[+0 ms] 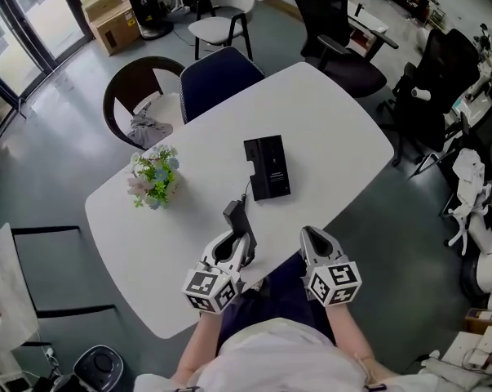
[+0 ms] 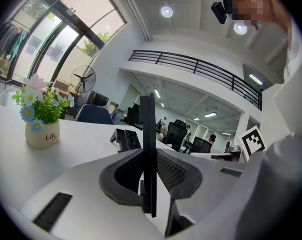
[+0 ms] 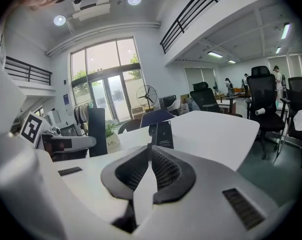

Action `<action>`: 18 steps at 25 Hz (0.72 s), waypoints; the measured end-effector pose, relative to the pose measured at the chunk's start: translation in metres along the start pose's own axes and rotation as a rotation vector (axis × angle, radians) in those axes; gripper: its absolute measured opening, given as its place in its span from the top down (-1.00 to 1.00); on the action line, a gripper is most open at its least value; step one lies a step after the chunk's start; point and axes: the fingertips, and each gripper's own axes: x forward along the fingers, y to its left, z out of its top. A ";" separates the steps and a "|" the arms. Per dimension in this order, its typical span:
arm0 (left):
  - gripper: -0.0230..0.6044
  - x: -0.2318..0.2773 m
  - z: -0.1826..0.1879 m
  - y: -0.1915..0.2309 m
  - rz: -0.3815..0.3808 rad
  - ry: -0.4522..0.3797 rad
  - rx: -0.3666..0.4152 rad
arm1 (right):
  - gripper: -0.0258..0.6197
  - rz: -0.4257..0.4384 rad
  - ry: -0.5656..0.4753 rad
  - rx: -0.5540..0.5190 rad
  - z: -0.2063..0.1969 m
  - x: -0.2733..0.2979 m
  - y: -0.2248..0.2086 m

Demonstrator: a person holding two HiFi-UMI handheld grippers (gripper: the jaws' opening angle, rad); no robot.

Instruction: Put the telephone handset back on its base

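The black telephone base (image 1: 267,167) lies flat near the middle of the white table (image 1: 335,129). My left gripper (image 1: 238,240) is shut on the black handset (image 1: 236,216), which sticks out beyond the jaws towards the base, a short way in front of it. In the left gripper view the handset (image 2: 147,134) stands edge-on between the pads, with the base (image 2: 125,138) beyond it. My right gripper (image 1: 312,235) hovers at the table's near edge, shut with nothing in it. The right gripper view shows its jaws (image 3: 149,151) together, the base (image 3: 161,133) ahead and the handset (image 3: 96,131) at the left.
A small pot of flowers (image 1: 154,178) stands on the table left of the base. A dark chair (image 1: 217,76) and a round brown chair (image 1: 139,92) are at the far side. Black office chairs (image 1: 335,31) stand beyond the far right corner.
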 end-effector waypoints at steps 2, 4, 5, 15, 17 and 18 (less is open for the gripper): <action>0.65 0.008 0.000 0.004 0.025 0.006 -0.007 | 0.79 0.025 0.011 -0.008 0.006 0.009 -0.005; 0.65 0.017 0.004 0.007 0.046 0.005 -0.017 | 0.79 0.051 0.018 -0.026 0.015 0.018 -0.012; 0.65 0.022 0.005 0.008 0.054 0.005 -0.019 | 0.79 0.063 0.024 -0.033 0.019 0.023 -0.015; 0.65 0.063 0.012 0.018 0.096 0.029 -0.045 | 0.79 0.152 0.092 -0.046 0.026 0.061 -0.039; 0.65 0.070 0.013 0.021 0.100 0.036 -0.049 | 0.79 0.165 0.100 -0.048 0.027 0.066 -0.042; 0.65 0.073 0.013 0.022 0.102 0.039 -0.053 | 0.79 0.170 0.104 -0.048 0.028 0.069 -0.043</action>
